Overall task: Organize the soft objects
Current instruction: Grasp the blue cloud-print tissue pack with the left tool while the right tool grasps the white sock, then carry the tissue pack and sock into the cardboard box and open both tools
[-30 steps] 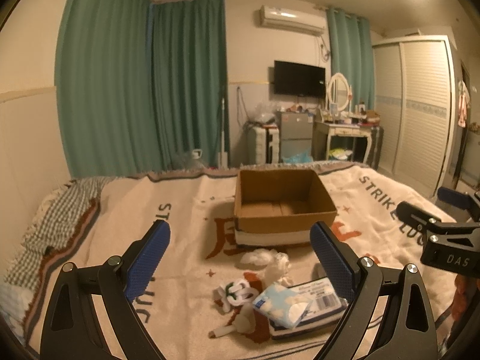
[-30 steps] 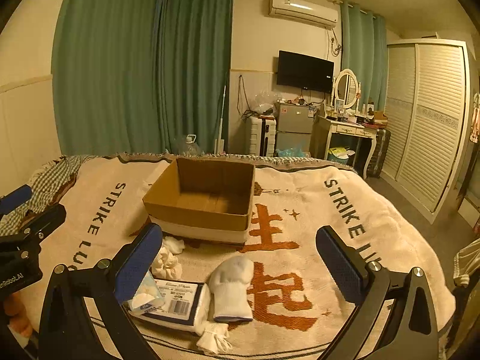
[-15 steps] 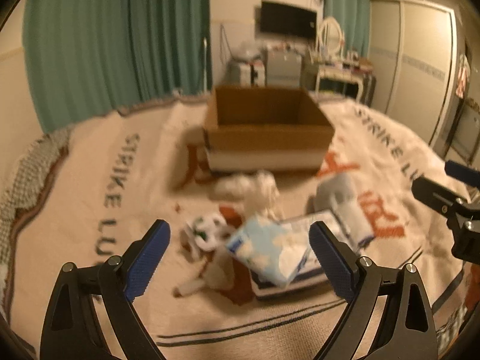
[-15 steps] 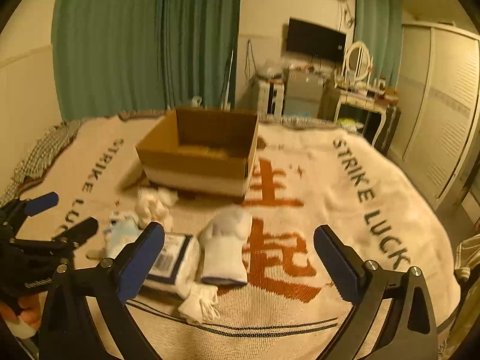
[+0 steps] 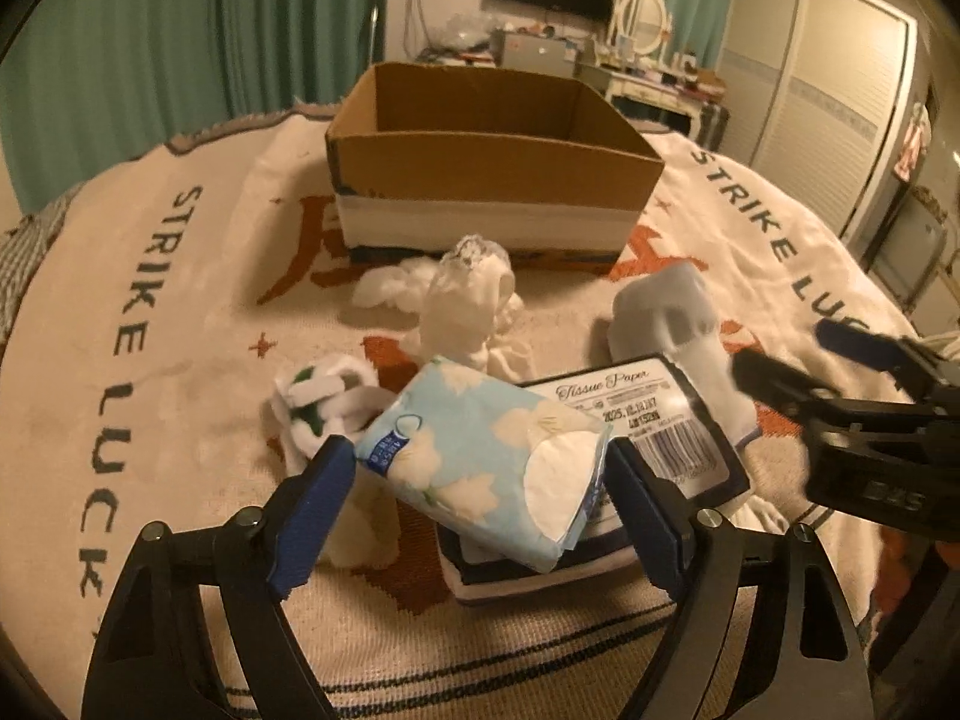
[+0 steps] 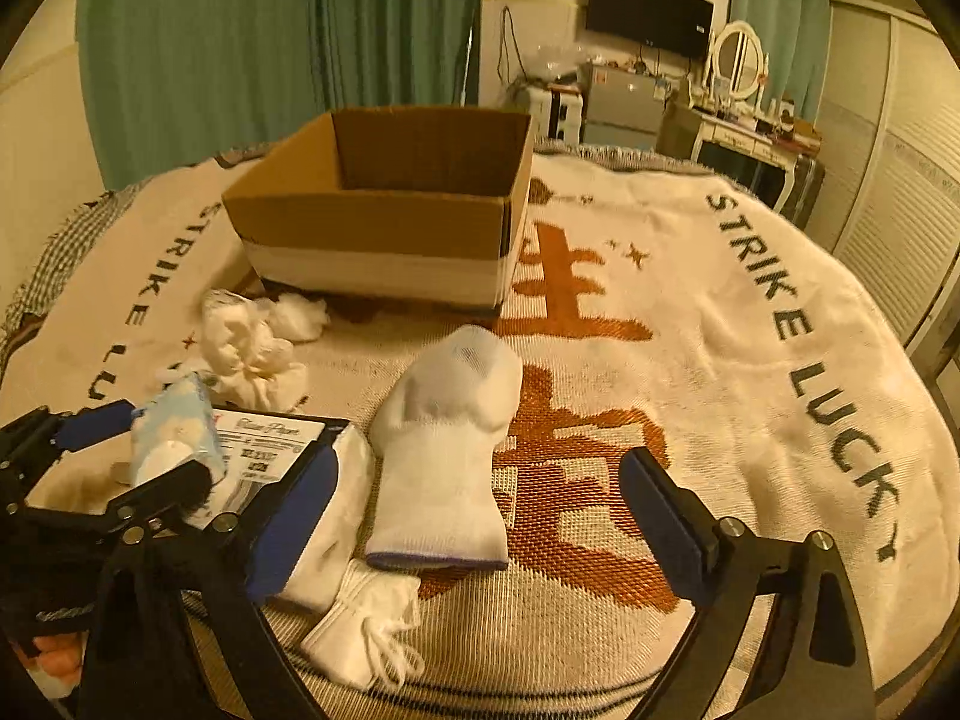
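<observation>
A light blue tissue pack lies tilted on a larger "Tissue Paper" pack. My left gripper is open, its blue pads on either side of the blue pack; contact is unclear. It also shows in the right wrist view. A white sock lies between the jaws of my open right gripper, ahead of the pads. An open, empty-looking cardboard box stands behind. A crumpled white cloth and a green-and-white sock lie near it.
Everything lies on a bed blanket printed "STRIKE LUCK". A small white cloth with loose strings lies at the near edge. Green curtains, a dresser and a wardrobe stand beyond the bed.
Both grippers have moved forward and down toward the bed. The left jaws have narrowed around the blue tissue pack. The right gripper now frames the white sock.
</observation>
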